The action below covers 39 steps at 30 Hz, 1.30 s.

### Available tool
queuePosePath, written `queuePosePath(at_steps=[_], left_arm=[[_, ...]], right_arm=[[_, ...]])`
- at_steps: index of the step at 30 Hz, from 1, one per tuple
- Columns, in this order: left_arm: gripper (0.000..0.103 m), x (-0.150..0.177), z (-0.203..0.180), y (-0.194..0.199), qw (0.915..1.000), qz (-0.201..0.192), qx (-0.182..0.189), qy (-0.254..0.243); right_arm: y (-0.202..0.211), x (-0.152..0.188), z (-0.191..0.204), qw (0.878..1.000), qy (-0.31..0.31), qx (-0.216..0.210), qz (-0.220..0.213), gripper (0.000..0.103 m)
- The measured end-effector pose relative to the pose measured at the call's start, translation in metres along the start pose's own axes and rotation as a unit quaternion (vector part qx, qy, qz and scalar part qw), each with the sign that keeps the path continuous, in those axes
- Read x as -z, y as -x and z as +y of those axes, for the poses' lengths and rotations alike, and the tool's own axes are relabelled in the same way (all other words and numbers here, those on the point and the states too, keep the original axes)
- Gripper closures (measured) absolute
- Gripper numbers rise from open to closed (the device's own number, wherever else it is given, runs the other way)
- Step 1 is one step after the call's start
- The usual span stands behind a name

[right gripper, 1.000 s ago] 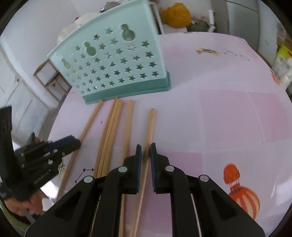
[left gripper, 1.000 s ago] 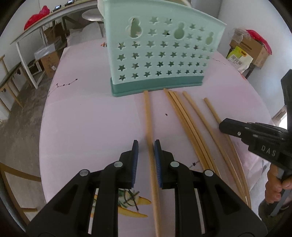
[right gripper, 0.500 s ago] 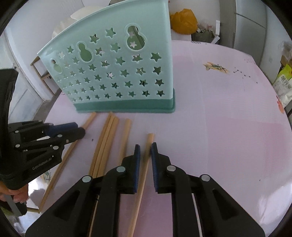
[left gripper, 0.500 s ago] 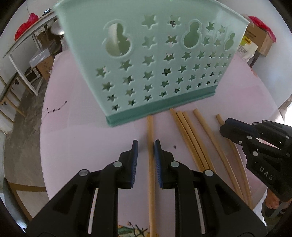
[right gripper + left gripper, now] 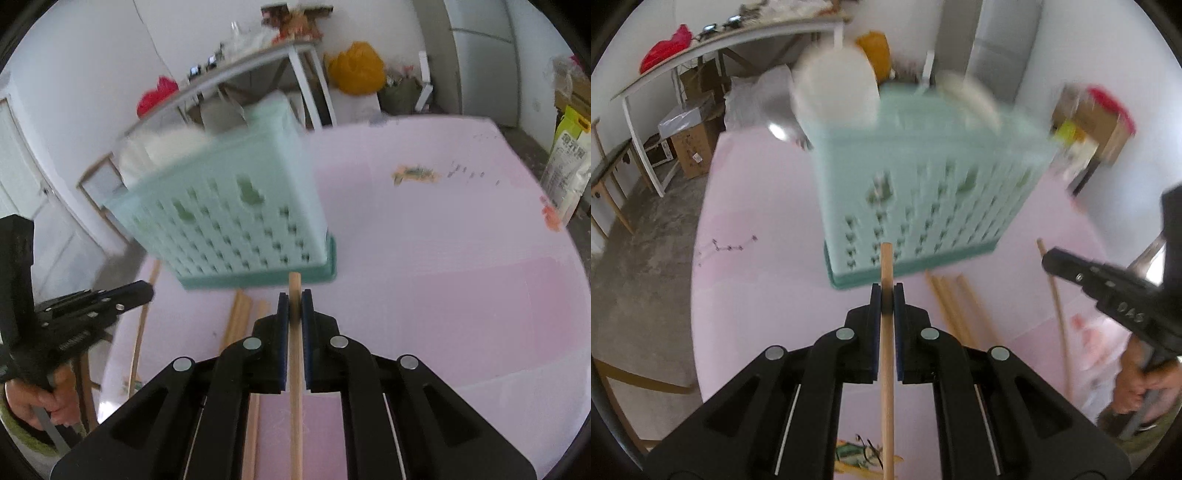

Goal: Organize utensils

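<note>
A mint-green utensil basket point(image 5: 923, 192) with star holes stands on the pink table; it also shows in the right wrist view point(image 5: 229, 214). My left gripper point(image 5: 886, 299) is shut on a wooden chopstick point(image 5: 886, 266), lifted off the table with its tip before the basket. My right gripper point(image 5: 294, 306) is shut on another wooden chopstick point(image 5: 294, 286), also lifted, tip near the basket's right corner. Several chopsticks point(image 5: 953, 306) lie on the table between the grippers, seen too in the right wrist view point(image 5: 240, 314). The other gripper shows in each view, the right one point(image 5: 1108, 295) and the left one point(image 5: 85, 314).
The pink table point(image 5: 443, 258) is round, with its edge at left point(image 5: 698, 258). White bowls point(image 5: 834, 88) sit behind the basket. Boxes, a shelf and bags stand around the room beyond the table.
Both grippers have closed on a chopstick each and risen off the table. The basket now looks lower and blurred from the motion.
</note>
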State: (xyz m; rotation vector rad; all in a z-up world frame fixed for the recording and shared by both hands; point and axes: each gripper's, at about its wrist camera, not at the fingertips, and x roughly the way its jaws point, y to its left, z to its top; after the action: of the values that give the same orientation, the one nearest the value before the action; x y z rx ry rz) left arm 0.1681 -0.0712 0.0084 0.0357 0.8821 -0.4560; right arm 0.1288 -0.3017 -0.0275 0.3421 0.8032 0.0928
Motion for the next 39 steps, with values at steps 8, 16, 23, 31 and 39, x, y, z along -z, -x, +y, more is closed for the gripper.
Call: queuePosePath(at_steps=[8,16,23,31,39], left_arm=[[0.098,-0.03,0.023,0.089,0.9898,-0.111,0.064,0.062],[0.098,-0.072,0.015,0.145,0.9722,-0.21,0.082,0.062],[0.098,-0.105,0.014,0.173,0.9577,-0.269,0.081,0.064],[0.098,-0.125,0.012,0.166,0.9514,-0.286,0.082,0.078],[0.098,-0.133,0.009,0.149,0.9523,-0.291,0.055,0.072]], right_arm=[[0.047,-0.01,0.003,0.998,0.004,-0.009,-0.06,0.096],[0.058,-0.009,0.007,0.998,0.005,-0.013,-0.068,0.096],[0.058,-0.008,0.008,0.998,0.005,-0.017,-0.067,0.096],[0.057,-0.009,0.008,0.998,0.007,-0.019,-0.066,0.096],[0.055,-0.01,0.007,0.998,0.007,-0.023,-0.065,0.096]])
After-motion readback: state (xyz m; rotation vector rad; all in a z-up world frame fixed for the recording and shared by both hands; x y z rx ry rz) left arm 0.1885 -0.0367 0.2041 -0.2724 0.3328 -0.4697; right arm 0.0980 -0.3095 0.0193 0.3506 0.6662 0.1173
